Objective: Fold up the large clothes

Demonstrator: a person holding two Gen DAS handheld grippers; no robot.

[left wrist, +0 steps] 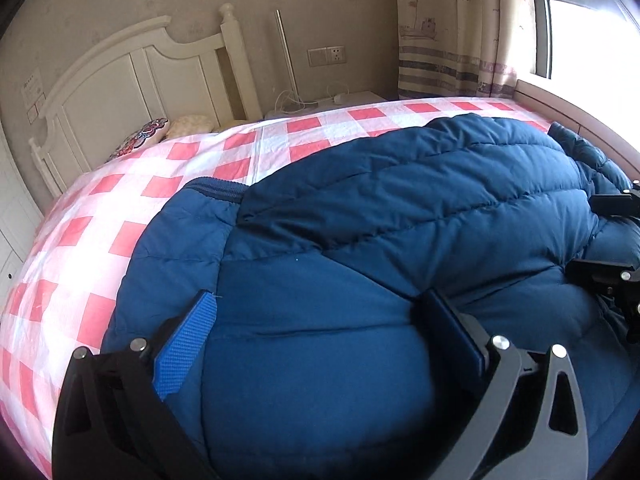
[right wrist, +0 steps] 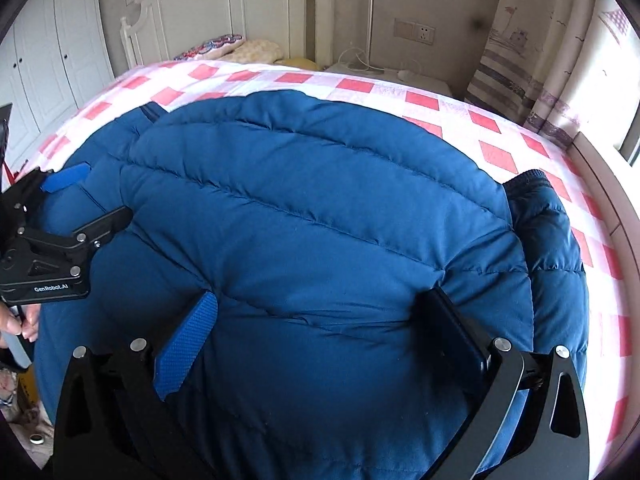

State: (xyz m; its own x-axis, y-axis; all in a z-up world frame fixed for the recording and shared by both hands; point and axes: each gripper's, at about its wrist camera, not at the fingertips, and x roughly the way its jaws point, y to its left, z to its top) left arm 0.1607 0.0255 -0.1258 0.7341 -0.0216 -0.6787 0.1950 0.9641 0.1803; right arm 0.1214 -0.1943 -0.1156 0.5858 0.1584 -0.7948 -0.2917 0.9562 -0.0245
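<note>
Left gripper (left wrist: 316, 312) is wide open, both fingers pressing down into the near part of the blue jacket (left wrist: 400, 208). The jacket is puffy and quilted, spread across the pink-checked sheet (left wrist: 132, 208), with a folded flap lying over its right half and a ribbed hem at the far left edge. At the right edge the right gripper (left wrist: 616, 236) shows, its black fingers spread and resting on the jacket. Far left stand the white headboard (left wrist: 120, 76) and a patterned pillow (left wrist: 140, 136). Far right hangs a curtain (left wrist: 448, 28) beside a bright window (left wrist: 588, 40).
</note>
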